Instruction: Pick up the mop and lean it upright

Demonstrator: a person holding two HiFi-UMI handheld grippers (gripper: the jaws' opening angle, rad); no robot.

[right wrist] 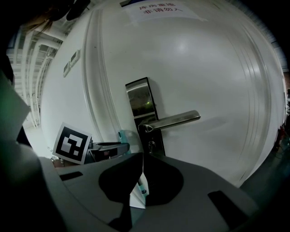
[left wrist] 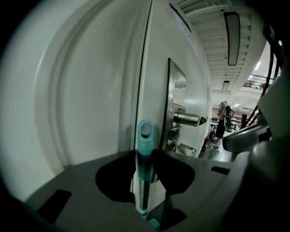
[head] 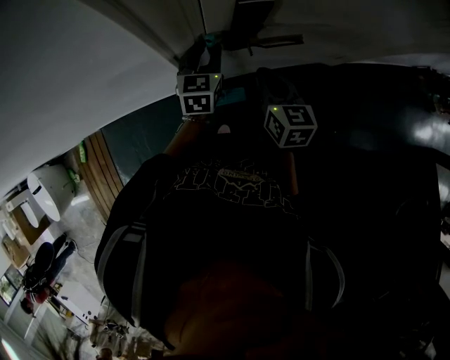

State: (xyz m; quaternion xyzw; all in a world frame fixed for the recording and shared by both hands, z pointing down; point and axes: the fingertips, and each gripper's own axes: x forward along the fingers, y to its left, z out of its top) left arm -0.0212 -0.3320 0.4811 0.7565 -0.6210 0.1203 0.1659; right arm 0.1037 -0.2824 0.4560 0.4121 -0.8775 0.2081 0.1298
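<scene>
Head view only: dark printed clothing (head: pixel 232 184) fills the near frame. Beyond it sit two marker cubes, left (head: pixel 198 93) and right (head: pixel 290 125). No fingers show here.
Left gripper view only: the teal cap of the mop (left wrist: pixel 145 136) with its hanging hole, and past the door's edge a hall.
Right gripper view only: the door (right wrist: pixel 217 68) seen face on, with a lever handle (right wrist: pixel 174 121), a lock plate (right wrist: pixel 142 102) and a paper notice (right wrist: pixel 156 10) at the top. The left marker cube shows low at the left.
Surface: a smooth white door panel with raised mouldings.
Room: a bright hall with ceiling lamps (left wrist: pixel 234 31); a person (left wrist: pixel 223 120) stands far off.
Left gripper (left wrist: pixel 145 156): fingers pinching the metal shaft just under the teal cap.
Right gripper (right wrist: pixel 141 156): fingers pressed together at the tips, nothing between them.
Mop: upright, close against the door's edge beside the lock plate. It stands to the left of the right gripper's fingers, apart from them.
</scene>
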